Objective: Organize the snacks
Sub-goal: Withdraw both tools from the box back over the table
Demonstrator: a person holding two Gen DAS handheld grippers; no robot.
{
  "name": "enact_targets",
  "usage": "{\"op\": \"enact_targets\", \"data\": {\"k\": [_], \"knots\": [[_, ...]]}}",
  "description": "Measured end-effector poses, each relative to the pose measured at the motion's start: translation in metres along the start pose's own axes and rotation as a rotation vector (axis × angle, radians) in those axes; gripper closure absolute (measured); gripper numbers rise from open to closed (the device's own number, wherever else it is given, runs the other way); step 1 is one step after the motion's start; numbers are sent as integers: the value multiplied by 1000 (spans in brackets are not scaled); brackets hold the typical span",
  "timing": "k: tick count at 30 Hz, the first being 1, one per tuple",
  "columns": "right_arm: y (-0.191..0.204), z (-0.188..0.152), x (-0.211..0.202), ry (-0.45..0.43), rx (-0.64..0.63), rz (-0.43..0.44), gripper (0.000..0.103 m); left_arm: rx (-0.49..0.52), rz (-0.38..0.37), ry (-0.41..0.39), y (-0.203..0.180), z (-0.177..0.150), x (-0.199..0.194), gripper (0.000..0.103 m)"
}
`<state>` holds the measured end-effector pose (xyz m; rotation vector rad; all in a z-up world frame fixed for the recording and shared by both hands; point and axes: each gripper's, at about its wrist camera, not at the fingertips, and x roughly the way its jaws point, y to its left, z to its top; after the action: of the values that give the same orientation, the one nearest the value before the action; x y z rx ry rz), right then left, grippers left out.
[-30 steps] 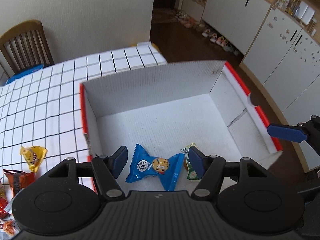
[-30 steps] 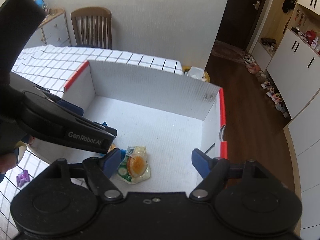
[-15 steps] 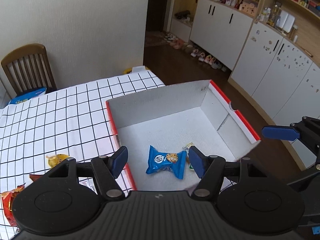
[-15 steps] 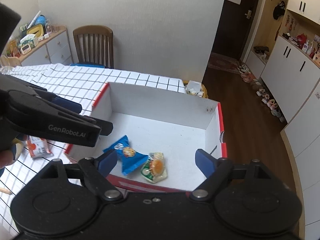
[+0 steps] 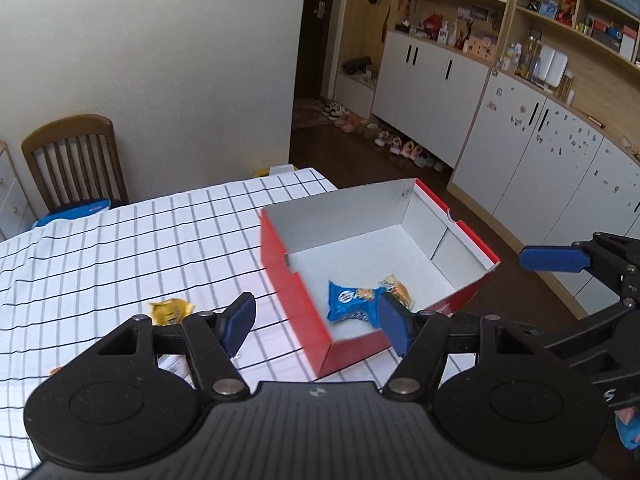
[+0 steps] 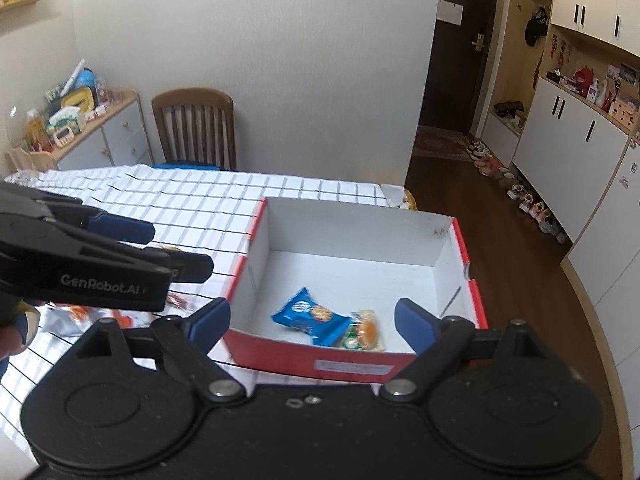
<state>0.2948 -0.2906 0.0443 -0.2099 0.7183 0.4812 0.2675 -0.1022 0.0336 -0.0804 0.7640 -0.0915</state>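
Two wrapped snacks lay inside the red box (image 5: 304, 312) in the left wrist view: a blue cookie packet (image 5: 352, 300) and, touching it on the right, a clear packet with an orange centre (image 5: 398, 290). Both sat on the white floor of the box near its closest wall. The box stood at the corner of a table with a white checked cloth (image 5: 140, 248). A yellow snack wrapper (image 5: 170, 310) rested on the cloth to the left of the box, well apart from it. The left gripper (image 5: 314, 322) hung above the near edge of the box with its jaws partly spread and nothing between them. A blue fingertip (image 5: 554, 259) of the other gripper reached in from the right edge of the picture.

From the right wrist view, the same box (image 6: 352, 364) showed its red front wall with a pale label, and the blue cookie packet (image 6: 310, 316) and the clear packet (image 6: 364, 334) lay side by side just behind that wall. The right gripper (image 6: 312, 324) hovered above them, its jaws opening wide, with nothing gripped. The left gripper (image 6: 132, 236) crossed the left side of the picture over the cloth (image 6: 192, 200), where a few more wrappers (image 6: 176, 302) lay, blurred. A wooden chair (image 6: 194, 128) stood at the far end of the table.
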Motion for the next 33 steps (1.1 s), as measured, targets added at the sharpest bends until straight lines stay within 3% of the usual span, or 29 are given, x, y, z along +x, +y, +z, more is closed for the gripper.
{"op": "enact_targets", "data": {"k": [3, 10, 13, 19, 27, 33], "knots": [[13, -3, -11, -31, 15, 18, 5, -7, 1, -17, 13, -12, -20, 28], [51, -12, -29, -82, -15, 53, 2, -5, 12, -57, 40, -40, -58, 27], [66, -15, -33, -98, -28, 64, 1, 3, 29, -97, 48, -53, -74, 19], [92, -23, -40, -120, -33, 94, 0, -2, 45, -131, 63, -74, -97, 18], [117, -43, -35, -103, 9, 130, 0, -1, 98, -104, 84, -114, -106, 18], [129, -59, -20, -60, 29, 107, 0, -12, 123, -46, 102, -147, -101, 18]]}}
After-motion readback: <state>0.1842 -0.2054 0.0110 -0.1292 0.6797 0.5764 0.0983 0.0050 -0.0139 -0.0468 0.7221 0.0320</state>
